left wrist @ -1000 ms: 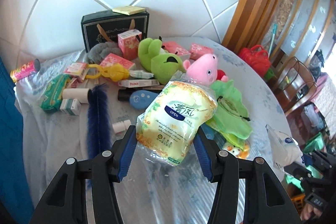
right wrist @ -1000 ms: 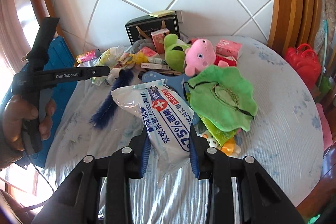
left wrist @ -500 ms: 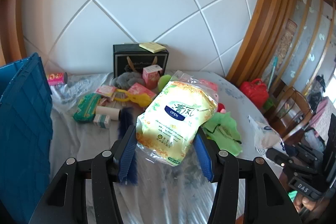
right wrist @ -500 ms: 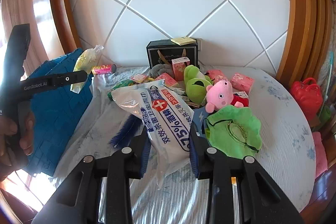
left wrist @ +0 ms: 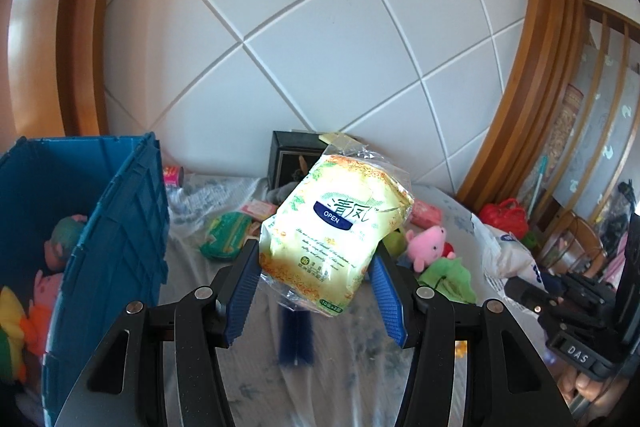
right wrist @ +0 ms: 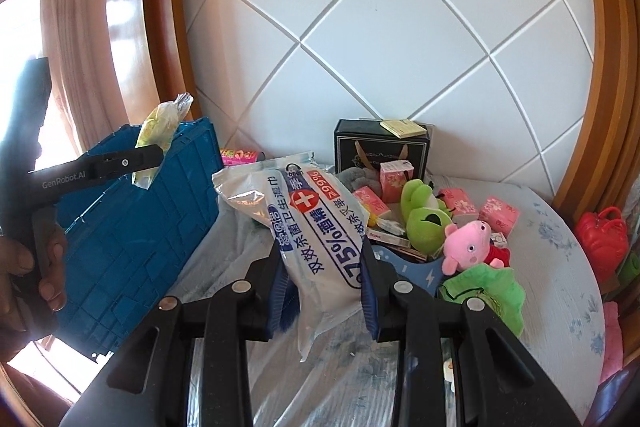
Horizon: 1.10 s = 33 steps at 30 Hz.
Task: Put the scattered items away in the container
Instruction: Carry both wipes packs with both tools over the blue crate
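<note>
White diamond-patterned panels fill the upper half of both views, above a pale floral tablecloth (right wrist: pixel 560 267) strewn with toys and small boxes. Your left gripper (left wrist: pixel 314 297) is clamped on a yellow tissue pack (left wrist: pixel 334 233) held up at centre frame, with the blue crate (left wrist: pixel 120 239) at the left edge already holding soft toys. Your right gripper (right wrist: pixel 322 293) squeezes a white wipes pack (right wrist: pixel 312 227) at centre, the pink pig toy (right wrist: pixel 468 247) and green frog toy (right wrist: pixel 420 215) lying to its right.

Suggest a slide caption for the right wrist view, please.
Right gripper clamps a white wet-wipes pack beside the blue plastic crate.
</note>
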### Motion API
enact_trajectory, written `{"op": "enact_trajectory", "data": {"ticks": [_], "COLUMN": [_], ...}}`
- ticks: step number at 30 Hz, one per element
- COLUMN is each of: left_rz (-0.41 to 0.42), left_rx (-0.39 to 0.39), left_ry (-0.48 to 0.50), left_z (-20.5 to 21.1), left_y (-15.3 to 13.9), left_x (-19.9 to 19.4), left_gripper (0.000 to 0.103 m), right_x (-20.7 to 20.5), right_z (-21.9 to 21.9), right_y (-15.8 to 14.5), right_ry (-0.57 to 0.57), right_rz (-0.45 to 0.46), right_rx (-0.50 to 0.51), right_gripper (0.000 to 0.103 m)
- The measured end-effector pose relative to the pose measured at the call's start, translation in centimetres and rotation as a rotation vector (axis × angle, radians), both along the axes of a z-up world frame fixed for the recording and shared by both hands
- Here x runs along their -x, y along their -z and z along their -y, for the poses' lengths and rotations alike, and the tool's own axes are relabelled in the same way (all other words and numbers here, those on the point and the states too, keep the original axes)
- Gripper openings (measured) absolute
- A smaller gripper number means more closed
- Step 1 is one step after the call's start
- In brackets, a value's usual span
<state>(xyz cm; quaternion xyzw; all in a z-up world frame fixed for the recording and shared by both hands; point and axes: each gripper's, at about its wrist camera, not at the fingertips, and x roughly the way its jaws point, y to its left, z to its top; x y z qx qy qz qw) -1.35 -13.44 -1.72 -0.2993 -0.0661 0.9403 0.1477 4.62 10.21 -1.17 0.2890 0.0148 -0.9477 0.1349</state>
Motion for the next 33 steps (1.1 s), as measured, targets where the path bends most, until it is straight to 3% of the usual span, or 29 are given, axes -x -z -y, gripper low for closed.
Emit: {"op": "enact_trajectory", "data": {"ticks": [16,33], "left_rz": [-0.099,-0.136], "left_rx": [-0.005,-0.100], "left_ry": [-0.147,-0.281], "left_z": [9.8,19.9], "left_y": [-3.6,-4.2], "left_x": [-1.7,-1.9], "left_gripper": [0.053,0.053], "right_x": [1.9,3.8], "right_z": [9.4,19.0], "right_y": [-2.2,-6.0], "right_ry": [-0.160,-0.313], "right_rz": [-0.065,-0.093], "right_rx": [-0.012,-0.029], "right_gripper": [0.031,0.031]}}
